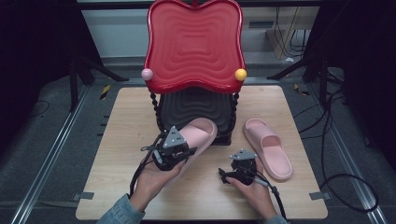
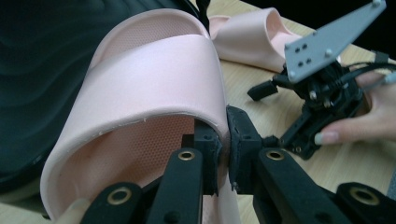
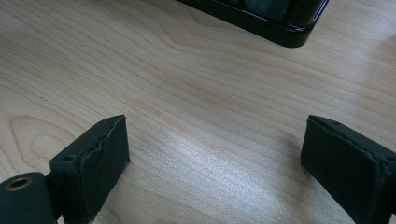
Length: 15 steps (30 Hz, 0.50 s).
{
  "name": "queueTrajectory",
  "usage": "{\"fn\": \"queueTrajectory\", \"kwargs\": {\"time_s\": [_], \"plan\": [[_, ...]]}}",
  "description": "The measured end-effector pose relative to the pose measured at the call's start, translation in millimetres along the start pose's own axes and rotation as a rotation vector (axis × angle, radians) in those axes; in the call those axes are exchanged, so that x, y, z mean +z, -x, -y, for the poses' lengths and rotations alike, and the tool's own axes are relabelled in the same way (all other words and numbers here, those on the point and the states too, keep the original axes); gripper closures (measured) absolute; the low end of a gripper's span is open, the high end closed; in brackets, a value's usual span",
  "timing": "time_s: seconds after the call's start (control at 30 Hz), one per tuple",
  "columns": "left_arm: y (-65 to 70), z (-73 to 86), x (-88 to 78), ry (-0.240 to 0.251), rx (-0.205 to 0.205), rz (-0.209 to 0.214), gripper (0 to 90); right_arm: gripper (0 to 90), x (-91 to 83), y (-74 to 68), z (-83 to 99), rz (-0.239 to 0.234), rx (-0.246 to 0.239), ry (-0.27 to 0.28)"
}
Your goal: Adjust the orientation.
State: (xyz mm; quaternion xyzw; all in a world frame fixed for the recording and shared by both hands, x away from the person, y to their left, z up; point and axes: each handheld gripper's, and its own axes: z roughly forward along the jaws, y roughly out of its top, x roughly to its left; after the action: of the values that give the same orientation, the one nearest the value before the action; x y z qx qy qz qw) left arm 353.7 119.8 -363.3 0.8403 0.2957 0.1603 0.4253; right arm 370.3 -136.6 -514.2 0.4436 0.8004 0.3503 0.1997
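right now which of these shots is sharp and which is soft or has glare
High view: even light, slightly soft, with a dark surround beyond the table. Left gripper view: the pink slipper in the left gripper is fairly sharp, the right gripper a bit soft. Right gripper view: a pale sheen on the wood between its blurred pads.

my left gripper (image 1: pixel 181 153) sits at the near left of the table (image 1: pixel 121 140), clamped on the side wall of one slipper (image 1: pixel 198 135), whose toe end lies on the lower tray (image 1: pixel 201 105) of the two-tier stand (image 1: pixel 194 46) at the table's back middle. the other slipper (image 1: pixel 268 148) lies flat to the stand's right. my right gripper (image 1: pixel 225 176) rests between the two slippers, nearer me, over bare tabletop.
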Motion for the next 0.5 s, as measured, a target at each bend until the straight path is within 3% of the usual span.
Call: {"fn": "queueTrajectory", "kwargs": {"time_s": [0.2, 0.37, 0.5], "plan": [[-3.9, -13.7, 1.3, 0.032, -0.018, -0.032, 83.2, 8.2, 0.0, 0.2, 0.0, 0.0, -0.003, 0.0], [-10.3, -22.8, 3.3, 0.108, -0.069, -0.086, 83.2, 8.1, -0.1, 0.2, 0.0, 0.0, -0.003, 0.0], [-13.0, -26.0, 4.8, 0.139, -0.091, -0.116, 83.3, 8.1, 0.0, 0.2, 0.0, 0.0, -0.003, 0.0]]}}
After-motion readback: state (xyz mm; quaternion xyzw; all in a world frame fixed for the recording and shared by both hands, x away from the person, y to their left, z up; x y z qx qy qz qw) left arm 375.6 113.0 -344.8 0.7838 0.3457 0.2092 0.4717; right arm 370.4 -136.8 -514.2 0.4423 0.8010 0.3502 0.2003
